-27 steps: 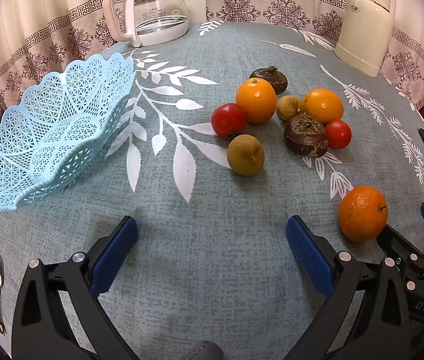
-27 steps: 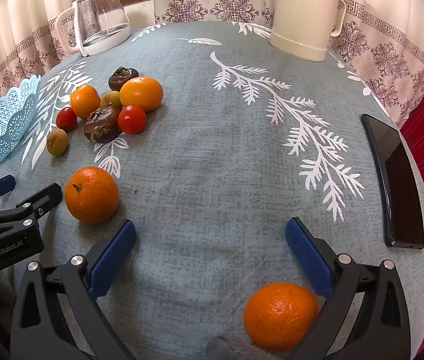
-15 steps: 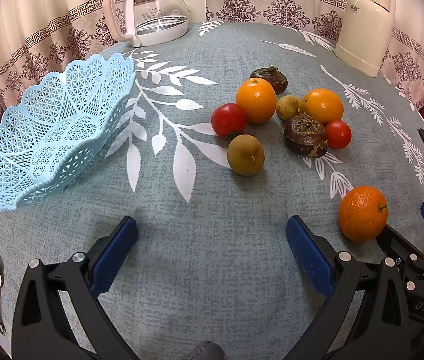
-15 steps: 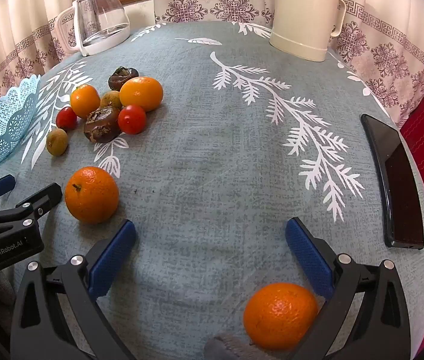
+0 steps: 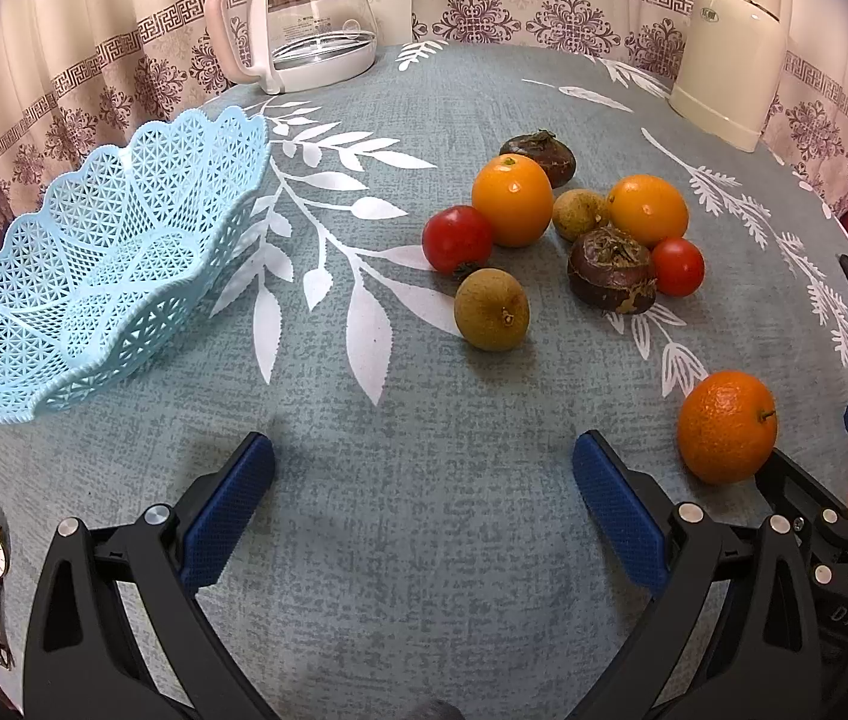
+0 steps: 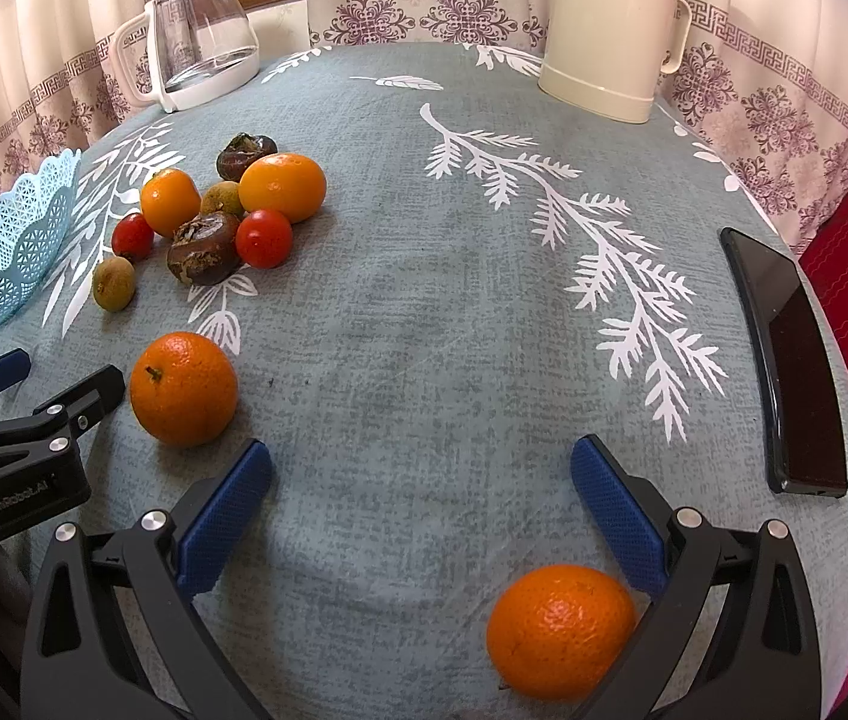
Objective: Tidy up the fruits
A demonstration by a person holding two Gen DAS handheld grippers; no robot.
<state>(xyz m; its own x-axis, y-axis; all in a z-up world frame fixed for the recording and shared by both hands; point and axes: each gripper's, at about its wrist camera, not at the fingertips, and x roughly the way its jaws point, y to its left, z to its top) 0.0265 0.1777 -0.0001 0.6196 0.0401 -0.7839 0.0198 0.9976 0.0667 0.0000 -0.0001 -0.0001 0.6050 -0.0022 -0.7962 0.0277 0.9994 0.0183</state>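
Left wrist view, left tool (image 5: 423, 483): spread wide, pinching nothing, low over bare desk (image 5: 424, 540) at 6 o'clock.
Left wrist view, basket (image 5: 106, 252): pale blue lattice, empty, at 9 to 10 o'clock, well apart from the fruit.
Left wrist view, fruit pile (image 5: 568, 234): at 1 o'clock; oranges, tomatoes and dark and brownish fruits, many touching.
Left wrist view, lone orange (image 5: 727, 426): at 3 to 4 o'clock, just beside the right tool's black frame.
Right wrist view, right tool (image 6: 421, 483): spread wide, gripping nothing.
Right wrist view, near orange (image 6: 562, 630): at 5 o'clock, low inside the fork, close against the right-hand finger (image 6: 616, 504).
Right wrist view, phone (image 6: 784, 360): at 3 o'clock, clear of the fruit.
Handling, oranges: likely firm, round, fairly heavy; they roll, so take them across the widest middle.
Handling, tomato (image 5: 457, 238): smooth, probably soft-skinned; pinch gently at the sides.
Handling, basket: looks light and could slide when fruit drops in.
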